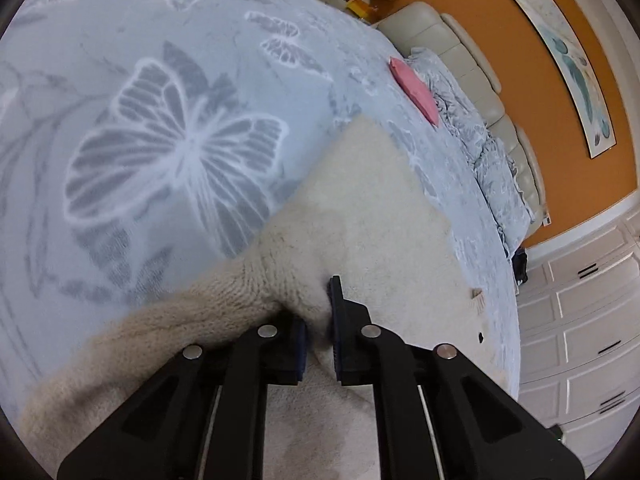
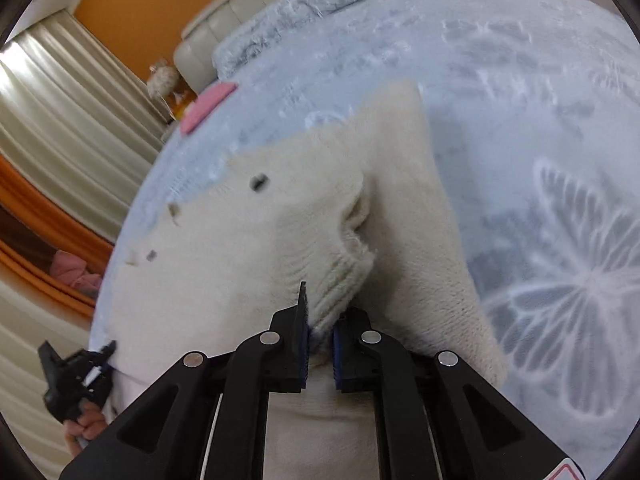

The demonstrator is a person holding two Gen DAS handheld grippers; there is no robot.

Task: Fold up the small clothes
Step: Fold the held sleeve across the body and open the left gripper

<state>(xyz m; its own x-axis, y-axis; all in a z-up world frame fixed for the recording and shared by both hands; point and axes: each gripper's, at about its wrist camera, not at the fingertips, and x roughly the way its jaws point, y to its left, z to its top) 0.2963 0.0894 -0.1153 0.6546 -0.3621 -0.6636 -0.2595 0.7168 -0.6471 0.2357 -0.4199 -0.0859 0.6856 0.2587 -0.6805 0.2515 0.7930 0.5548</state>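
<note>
A cream knitted sweater (image 1: 360, 208) lies spread on a pale blue butterfly blanket (image 1: 120, 60). My left gripper (image 1: 318, 308) is shut on a bunched fold of the knit near its sleeve, and the fabric hides its left fingertip. In the right wrist view the sweater (image 2: 240, 240) fills the middle, and my right gripper (image 2: 324, 308) is shut on its ribbed edge. My left gripper (image 2: 106, 354) also shows there at the sweater's lower left edge, held by a hand (image 2: 86, 424).
A folded pink garment (image 1: 414, 88) (image 2: 206, 106) lies near the far edge of the bed. A cream padded headboard (image 1: 472, 64) and rumpled duvet (image 1: 492, 168) lie beyond it. White cupboards (image 1: 592, 320) stand on one side, curtains (image 2: 60, 120) on the other.
</note>
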